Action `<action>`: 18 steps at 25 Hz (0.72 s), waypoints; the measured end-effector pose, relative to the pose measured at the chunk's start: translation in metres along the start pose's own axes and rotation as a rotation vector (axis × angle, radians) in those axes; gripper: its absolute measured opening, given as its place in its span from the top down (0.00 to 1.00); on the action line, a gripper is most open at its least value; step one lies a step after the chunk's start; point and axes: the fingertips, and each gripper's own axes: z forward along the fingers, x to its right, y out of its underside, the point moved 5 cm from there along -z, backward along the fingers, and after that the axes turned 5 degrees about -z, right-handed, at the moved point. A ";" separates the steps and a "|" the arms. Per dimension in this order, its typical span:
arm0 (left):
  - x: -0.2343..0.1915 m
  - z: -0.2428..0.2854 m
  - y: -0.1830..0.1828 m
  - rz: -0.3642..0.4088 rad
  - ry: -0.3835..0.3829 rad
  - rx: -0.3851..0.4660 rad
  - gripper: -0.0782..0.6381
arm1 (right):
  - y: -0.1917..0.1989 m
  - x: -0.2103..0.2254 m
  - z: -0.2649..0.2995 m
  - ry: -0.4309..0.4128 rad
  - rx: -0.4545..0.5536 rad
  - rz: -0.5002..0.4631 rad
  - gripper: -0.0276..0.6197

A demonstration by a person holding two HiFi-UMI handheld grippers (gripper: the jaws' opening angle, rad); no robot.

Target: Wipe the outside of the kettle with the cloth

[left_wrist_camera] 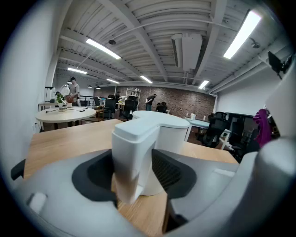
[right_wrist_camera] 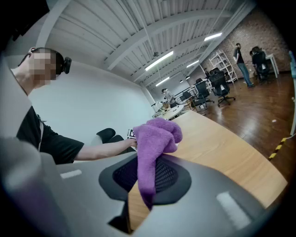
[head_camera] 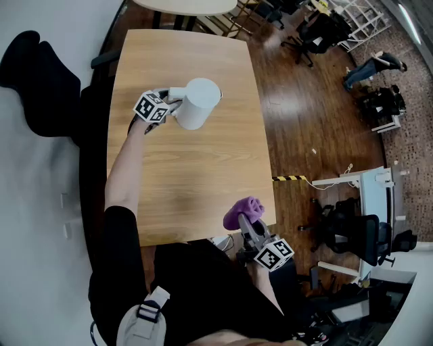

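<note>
A white kettle [head_camera: 199,103] stands upright on the far half of the wooden table [head_camera: 189,176]. My left gripper [head_camera: 168,108] is shut on the kettle's handle [left_wrist_camera: 132,159]; in the left gripper view the handle fills the gap between the two grey jaws, with the kettle body [left_wrist_camera: 169,139] just behind it. My right gripper [head_camera: 247,226] hovers over the table's near right edge and is shut on a bunched purple cloth [head_camera: 242,212]. The cloth [right_wrist_camera: 155,148] hangs between the jaws in the right gripper view. The two grippers are well apart.
A round table [head_camera: 189,5] stands beyond the far edge. Office chairs [head_camera: 352,233] and a white desk [head_camera: 369,186] sit on the wooden floor to the right. A black-and-yellow tape strip [head_camera: 289,178] marks the floor. People stand in the distance.
</note>
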 end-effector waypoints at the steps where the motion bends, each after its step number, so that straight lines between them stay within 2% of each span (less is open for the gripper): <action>1: 0.010 0.004 0.005 0.032 -0.018 -0.032 0.86 | 0.000 0.006 -0.004 -0.001 -0.001 0.005 0.87; 2: 0.023 0.009 0.010 0.064 -0.028 -0.060 0.80 | 0.000 0.013 -0.008 -0.002 -0.002 0.009 0.87; 4: 0.060 0.029 0.014 0.113 -0.020 -0.086 0.80 | -0.009 0.026 -0.012 -0.007 -0.006 0.016 0.87; 8: 0.153 0.063 0.021 0.117 -0.016 -0.002 0.80 | -0.042 0.039 -0.005 -0.062 -0.011 0.016 0.87; 11: 0.224 0.053 0.041 0.130 -0.025 0.047 0.80 | -0.064 0.038 0.002 -0.107 -0.012 0.012 0.87; 14: 0.292 0.026 0.056 0.157 0.014 0.027 0.80 | -0.079 0.048 0.012 -0.105 -0.044 0.011 0.87; 16: 0.321 0.013 0.069 0.161 0.027 0.029 0.79 | -0.080 0.052 0.024 -0.090 -0.096 -0.031 0.87; 18: 0.333 0.010 0.085 0.152 0.015 0.056 0.79 | -0.077 0.038 0.045 -0.120 -0.170 -0.133 0.87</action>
